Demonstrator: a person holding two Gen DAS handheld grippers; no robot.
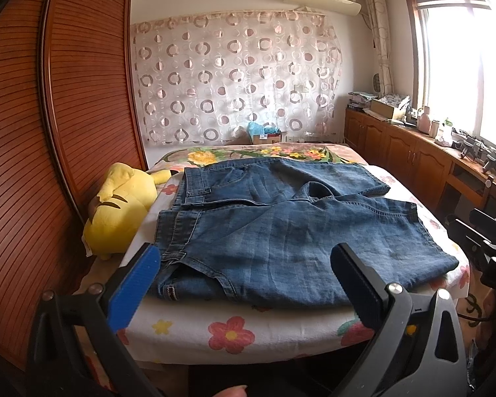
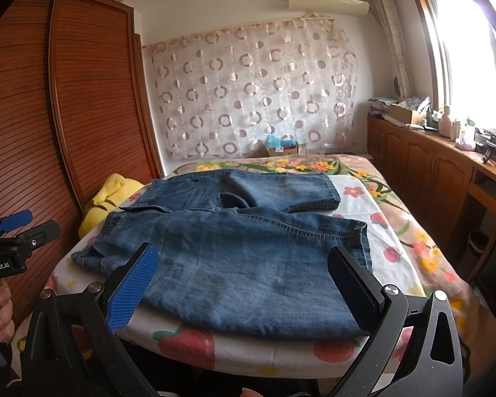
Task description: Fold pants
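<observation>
A pair of blue denim pants (image 1: 281, 231) (image 2: 234, 258) lies flat on the flowered bed sheet (image 1: 234, 330) (image 2: 281, 350). Its waistband is at the left and both short legs point right, the near leg in front of the far leg. My left gripper (image 1: 244, 259) stands open at the bed's near edge, just in front of the waistband end, holding nothing. My right gripper (image 2: 244, 258) is also open and holds nothing, hovering before the near leg. The right wrist view shows the left gripper (image 2: 20, 226) off to the left, held in a hand (image 2: 1, 311).
A yellow plush toy (image 1: 122, 211) (image 2: 115, 192) lies at the bed's left side against the slatted wooden wardrobe (image 1: 66, 132). Wooden cabinets (image 1: 396, 145) with clutter on top run under the window on the right. A small box (image 1: 266, 135) sits beyond the bed's far end.
</observation>
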